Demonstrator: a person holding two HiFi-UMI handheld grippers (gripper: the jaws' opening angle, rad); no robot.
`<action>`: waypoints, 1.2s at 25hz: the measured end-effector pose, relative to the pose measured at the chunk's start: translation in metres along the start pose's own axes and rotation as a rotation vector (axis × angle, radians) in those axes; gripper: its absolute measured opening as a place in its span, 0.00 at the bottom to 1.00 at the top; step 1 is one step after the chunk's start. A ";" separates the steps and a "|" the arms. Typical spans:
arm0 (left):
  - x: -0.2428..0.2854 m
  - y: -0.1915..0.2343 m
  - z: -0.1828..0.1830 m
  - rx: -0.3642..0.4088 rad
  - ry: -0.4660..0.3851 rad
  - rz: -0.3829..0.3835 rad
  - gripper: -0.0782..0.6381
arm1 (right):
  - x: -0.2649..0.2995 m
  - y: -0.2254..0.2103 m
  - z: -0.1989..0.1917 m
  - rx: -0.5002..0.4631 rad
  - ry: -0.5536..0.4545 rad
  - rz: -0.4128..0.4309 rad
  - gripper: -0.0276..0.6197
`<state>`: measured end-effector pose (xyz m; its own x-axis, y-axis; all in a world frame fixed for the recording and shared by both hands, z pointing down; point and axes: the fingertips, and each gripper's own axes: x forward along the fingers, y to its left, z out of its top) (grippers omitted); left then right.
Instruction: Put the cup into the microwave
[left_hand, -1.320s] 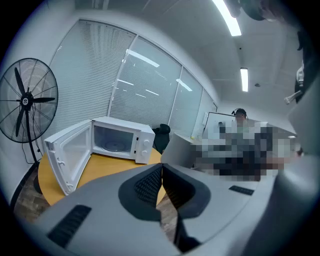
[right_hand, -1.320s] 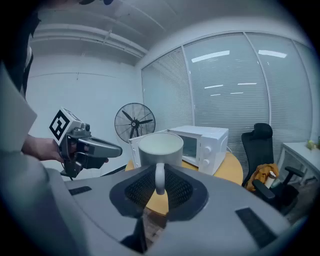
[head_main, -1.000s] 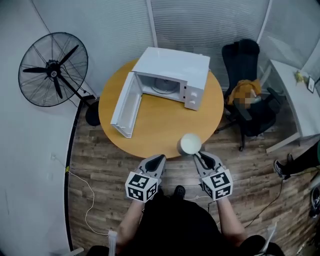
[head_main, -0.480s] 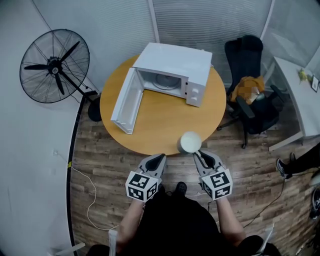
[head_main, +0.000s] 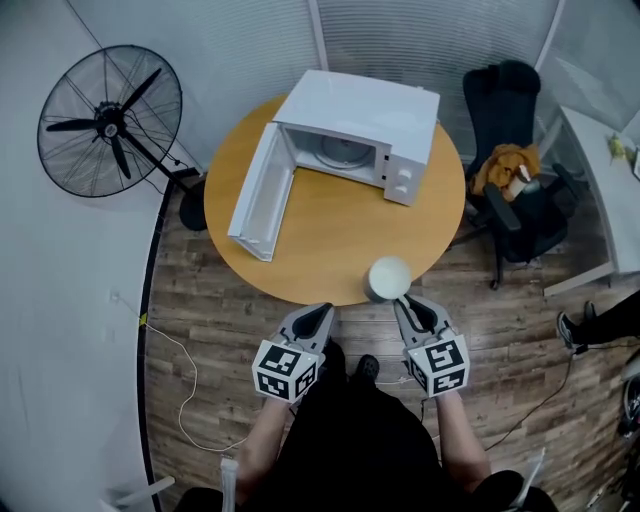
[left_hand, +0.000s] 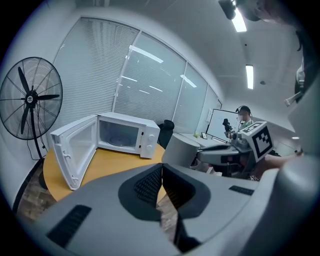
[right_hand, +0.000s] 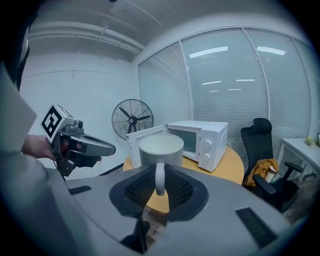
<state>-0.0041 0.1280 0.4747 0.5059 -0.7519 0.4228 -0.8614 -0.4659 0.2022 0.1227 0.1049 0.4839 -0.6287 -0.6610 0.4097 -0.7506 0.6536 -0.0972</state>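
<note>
1. Head view: a white cup sits at the near edge of a round wooden table, directly ahead of the right gripper, whose tips reach the cup's near side. Whether the cup rests on the tabletop or is lifted just clear of it cannot be told.
2. Right gripper view: the cup stands upright just beyond the jaws, and its handle points back into the gap between the ribbed pads. The jaws are drawn in narrow and clamp the handle from either side.
3. Left gripper view: the left gripper has its jaws pressed together with nothing between them. The cup appears off to its right, apart from it.
4. Head view: the left gripper hovers just off the table's near edge, beside the right one.
5. A white microwave stands on the far side of the table, well apart from the cup. Its door is swung wide open to the left.
</note>
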 end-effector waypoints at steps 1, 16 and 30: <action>0.001 0.004 0.001 0.000 -0.001 0.001 0.10 | 0.003 0.001 0.001 -0.003 0.005 -0.001 0.13; 0.037 0.084 0.054 0.017 -0.031 -0.053 0.10 | 0.082 0.001 0.054 -0.014 0.018 -0.044 0.13; 0.065 0.137 0.084 0.032 -0.050 -0.180 0.10 | 0.153 0.005 0.083 0.002 0.036 -0.123 0.13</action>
<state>-0.0855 -0.0233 0.4555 0.6538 -0.6769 0.3382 -0.7555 -0.6090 0.2415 0.0064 -0.0237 0.4712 -0.5240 -0.7226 0.4509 -0.8222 0.5673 -0.0462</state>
